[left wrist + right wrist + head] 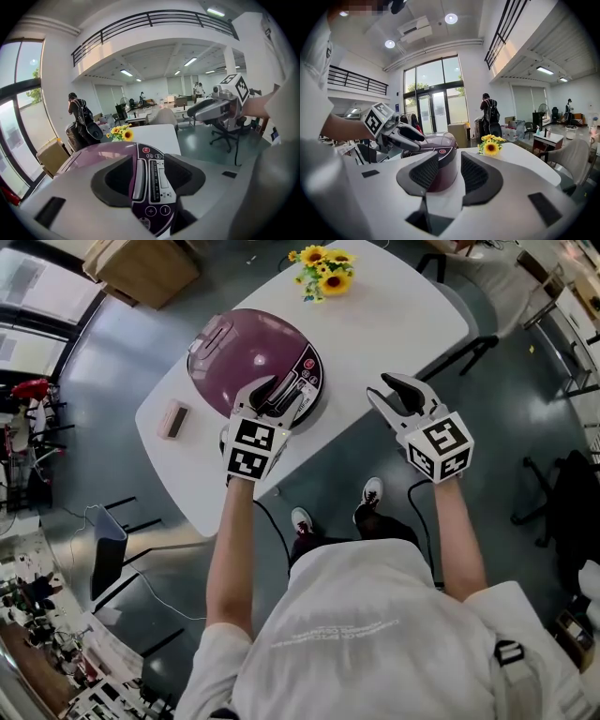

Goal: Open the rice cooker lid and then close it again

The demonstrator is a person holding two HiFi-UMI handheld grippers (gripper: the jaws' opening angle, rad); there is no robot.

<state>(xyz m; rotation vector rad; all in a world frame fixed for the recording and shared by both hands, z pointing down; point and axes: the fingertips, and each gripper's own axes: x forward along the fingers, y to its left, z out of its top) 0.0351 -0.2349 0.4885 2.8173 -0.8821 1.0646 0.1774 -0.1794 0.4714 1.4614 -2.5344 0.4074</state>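
A purple rice cooker (246, 354) with its lid down stands on the white table (394, 315). My left gripper (274, 390) hovers over the front control panel (302, 382). In the left gripper view the left gripper (147, 176) is open, and the silver latch bar (137, 178) and the button strip lie between its dark pads, untouched. My right gripper (394, 388) is open above bare table to the right of the cooker. In the right gripper view the right gripper (444, 171) holds nothing, and the rice cooker (440, 154) shows beyond its gap.
A bunch of sunflowers (323, 270) stands at the table's far side. A small pinkish block (173, 418) lies on the table left of the cooker. The table's near edge runs just under my hands. A person with a backpack (82, 119) stands far off by the windows.
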